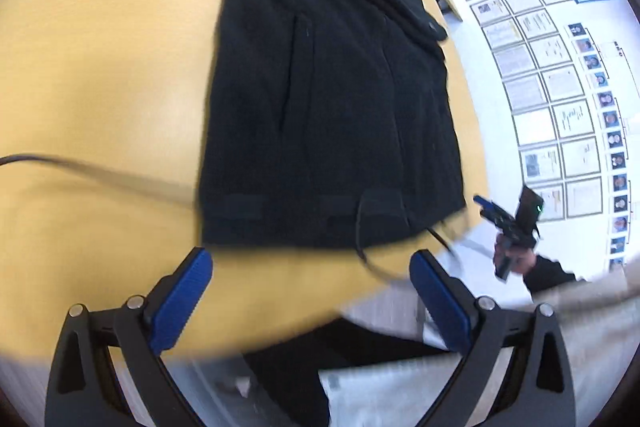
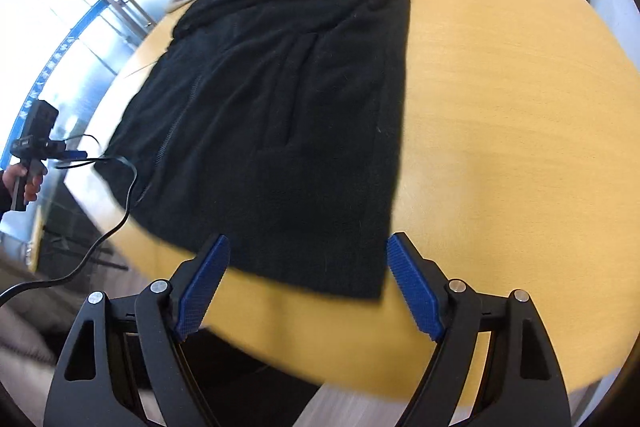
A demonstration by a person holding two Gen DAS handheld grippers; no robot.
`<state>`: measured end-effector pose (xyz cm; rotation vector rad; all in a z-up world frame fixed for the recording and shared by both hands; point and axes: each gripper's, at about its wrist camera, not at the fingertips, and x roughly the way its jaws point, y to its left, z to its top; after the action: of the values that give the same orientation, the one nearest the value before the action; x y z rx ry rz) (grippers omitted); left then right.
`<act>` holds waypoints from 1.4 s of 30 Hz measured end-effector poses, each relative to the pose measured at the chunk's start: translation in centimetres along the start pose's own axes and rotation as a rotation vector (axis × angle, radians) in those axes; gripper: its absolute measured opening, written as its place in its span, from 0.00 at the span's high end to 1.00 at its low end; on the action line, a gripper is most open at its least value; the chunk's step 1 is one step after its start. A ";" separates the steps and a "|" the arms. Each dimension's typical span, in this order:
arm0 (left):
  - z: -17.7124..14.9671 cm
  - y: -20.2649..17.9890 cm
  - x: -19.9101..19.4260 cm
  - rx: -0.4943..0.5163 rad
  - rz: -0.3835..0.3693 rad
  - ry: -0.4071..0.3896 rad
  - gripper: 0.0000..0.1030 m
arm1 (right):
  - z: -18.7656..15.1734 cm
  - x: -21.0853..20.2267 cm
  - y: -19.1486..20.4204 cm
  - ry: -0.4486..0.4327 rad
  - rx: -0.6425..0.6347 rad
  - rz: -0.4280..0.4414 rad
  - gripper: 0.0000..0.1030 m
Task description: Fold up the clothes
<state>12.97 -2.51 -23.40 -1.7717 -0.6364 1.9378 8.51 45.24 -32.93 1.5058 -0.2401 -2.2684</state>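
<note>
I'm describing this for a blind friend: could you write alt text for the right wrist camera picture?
A black fleece jacket lies flat on a round yellow table, its hem nearest the camera. The right gripper hovers open above that hem, holding nothing; the left gripper is at the left edge.

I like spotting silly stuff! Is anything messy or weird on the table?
One thing: a thin black cable trails across the near corner of the black fleece jacket on the round yellow wooden table, where it could snag a fold. The jacket's sleeves are already tucked in. Both grippers, left and right, hang open.
</note>
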 end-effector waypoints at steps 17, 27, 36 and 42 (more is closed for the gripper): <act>1.2 3.0 4.9 0.013 0.053 -0.012 0.02 | -0.9 0.9 -1.7 0.023 0.040 -0.005 0.20; 4.1 3.3 5.9 0.089 0.039 -0.075 0.01 | 0.7 5.4 1.4 -0.030 0.037 -0.061 0.52; 2.2 5.7 4.7 -0.013 0.082 -0.060 0.81 | 1.4 6.7 3.9 0.080 0.059 -0.017 0.90; -2.6 7.0 3.0 -0.092 0.054 0.068 0.85 | 0.3 3.5 5.9 0.115 0.021 0.084 0.91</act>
<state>15.22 -6.17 -30.13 -1.9204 -0.6709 1.9026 8.46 38.38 -33.59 1.6004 -0.2893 -2.1122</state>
